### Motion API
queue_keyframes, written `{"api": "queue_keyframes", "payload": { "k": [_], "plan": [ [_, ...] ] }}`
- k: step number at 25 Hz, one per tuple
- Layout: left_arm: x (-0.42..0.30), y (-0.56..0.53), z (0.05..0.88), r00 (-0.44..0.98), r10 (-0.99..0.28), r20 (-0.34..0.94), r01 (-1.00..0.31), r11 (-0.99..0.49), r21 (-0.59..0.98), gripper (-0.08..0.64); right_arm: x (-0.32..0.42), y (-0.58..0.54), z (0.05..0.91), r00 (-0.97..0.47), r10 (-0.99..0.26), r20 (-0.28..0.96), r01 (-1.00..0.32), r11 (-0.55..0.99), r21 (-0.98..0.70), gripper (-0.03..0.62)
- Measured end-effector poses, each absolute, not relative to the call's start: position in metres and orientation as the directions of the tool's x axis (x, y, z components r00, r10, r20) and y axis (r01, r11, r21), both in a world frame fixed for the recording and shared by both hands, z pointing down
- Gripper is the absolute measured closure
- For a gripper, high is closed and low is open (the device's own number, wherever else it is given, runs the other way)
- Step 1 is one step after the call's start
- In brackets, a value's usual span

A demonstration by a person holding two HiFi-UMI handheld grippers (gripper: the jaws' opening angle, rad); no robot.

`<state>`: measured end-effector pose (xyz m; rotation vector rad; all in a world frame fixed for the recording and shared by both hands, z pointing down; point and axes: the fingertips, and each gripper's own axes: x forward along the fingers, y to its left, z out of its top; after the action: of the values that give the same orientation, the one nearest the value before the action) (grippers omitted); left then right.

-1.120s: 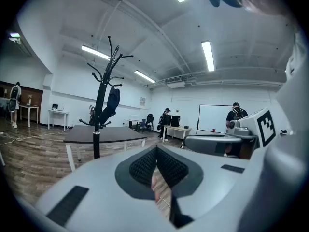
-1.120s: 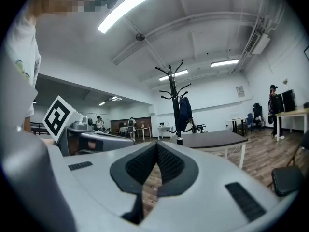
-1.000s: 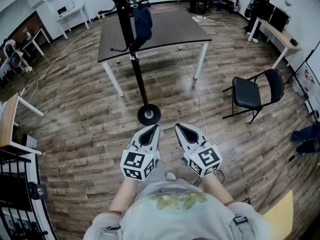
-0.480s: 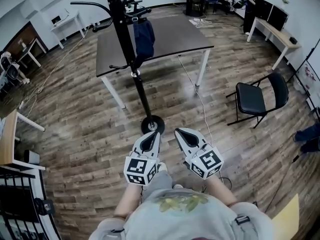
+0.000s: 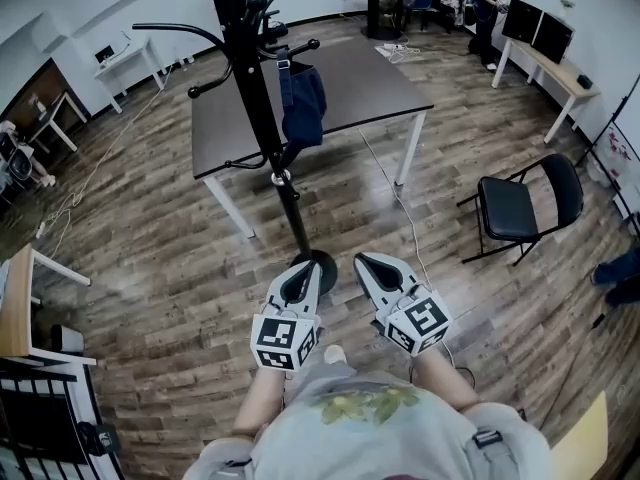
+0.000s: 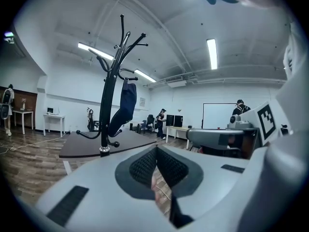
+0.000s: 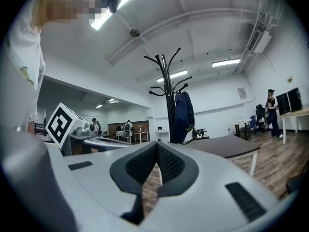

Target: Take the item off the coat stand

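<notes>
Item: dark blue cloth item [image 5: 303, 108] hung from an upper hook of the coat stand [image 5: 258, 118], upper centre of the head view, in front of the dark table [image 5: 370, 68]; not touched by either gripper.
Left gripper [image 5: 300, 273]: jaws pressed together, nothing between them; held low at lower centre, over the stand's round base, well below the item.
Right gripper [image 5: 370, 268]: jaws likewise shut and empty; just beside the left one.
Done: apparently nothing yet beyond facing the stand.
Left to do: raising a gripper to the hook, opening it, closing on the cloth, lifting it clear.
</notes>
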<state>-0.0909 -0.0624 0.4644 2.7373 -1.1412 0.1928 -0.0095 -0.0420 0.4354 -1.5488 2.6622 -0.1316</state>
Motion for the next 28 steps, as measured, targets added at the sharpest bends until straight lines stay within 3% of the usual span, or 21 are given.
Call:
{"api": "queue_keyframes", "payload": {
  "k": [8,28],
  "plan": [
    [-0.096,-0.103,0.471,0.710,-0.679,0.186,-0.702,-0.703,0.112,0.545,-0.019,-0.077,0.434,-0.490,-0.871,-0.042,-0.857,0.490,-0.157,0.584],
    [-0.064,-0.179,0.461,0.675,-0.713,0.187,-0.736,-0.668,0.111,0.545,0.018,-0.173,0.388,-0.541,-0.834,-0.110,-0.829,0.550,-0.096,0.569]
  ]
}}
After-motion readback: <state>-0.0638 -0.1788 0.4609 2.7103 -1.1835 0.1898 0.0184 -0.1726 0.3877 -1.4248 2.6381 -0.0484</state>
